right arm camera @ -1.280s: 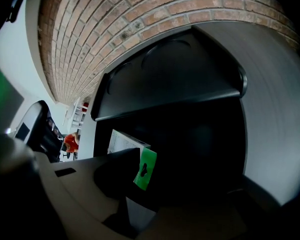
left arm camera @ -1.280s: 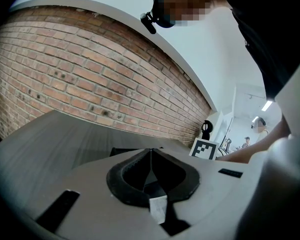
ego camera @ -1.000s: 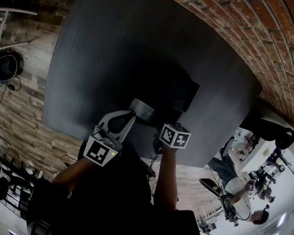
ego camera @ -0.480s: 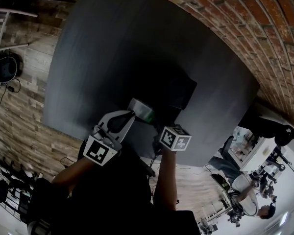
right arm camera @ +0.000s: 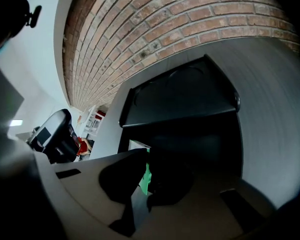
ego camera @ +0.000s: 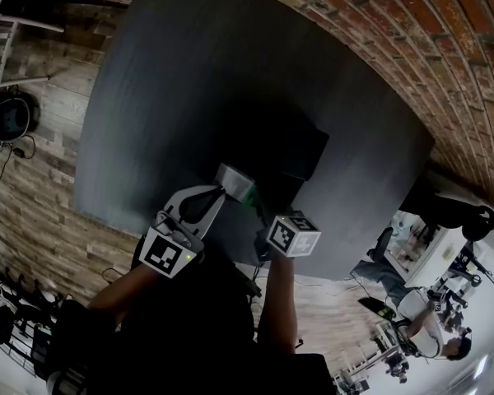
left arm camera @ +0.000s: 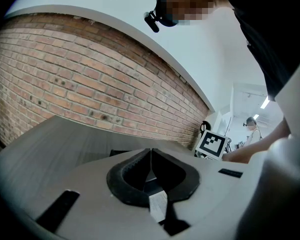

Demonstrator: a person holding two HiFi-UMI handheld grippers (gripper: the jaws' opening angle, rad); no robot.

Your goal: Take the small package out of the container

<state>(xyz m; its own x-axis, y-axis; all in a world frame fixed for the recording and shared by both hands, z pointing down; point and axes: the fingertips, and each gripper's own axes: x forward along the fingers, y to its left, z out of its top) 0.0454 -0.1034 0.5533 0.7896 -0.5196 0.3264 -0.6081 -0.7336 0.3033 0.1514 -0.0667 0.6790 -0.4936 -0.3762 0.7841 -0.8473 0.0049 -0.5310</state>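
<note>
right claw clenched on the small package at the container's edge

at the far left of the head view the wooden floor (ego camera: 33, 163) runs beside the dark grey table (ego camera: 189, 72). the left gripper (left arm camera: 151, 151) reaches in from the near edge of the table. in the left gripper view its jaws are clenched tip to tip, with nothing plainly between them.

just right of its tips lies the small package (ego camera: 237, 186), pale with a green part. it sits at the near left corner of the black container (ego camera: 300, 151), and from above it shows partly over the table. whether it has fully cleared the container cannot be told.

the right gripper (right arm camera: 147, 156) comes in beside the left one, its marker cube nearest the camera. its jaws have just been closing and now grasp the package, whose green edge and white corner show between them in the right gripper view. behind it there, the container stands open and dark inside, its lid raised at the back.

a brick wall (ego camera: 412, 31) curves along the table's far right side.
</note>
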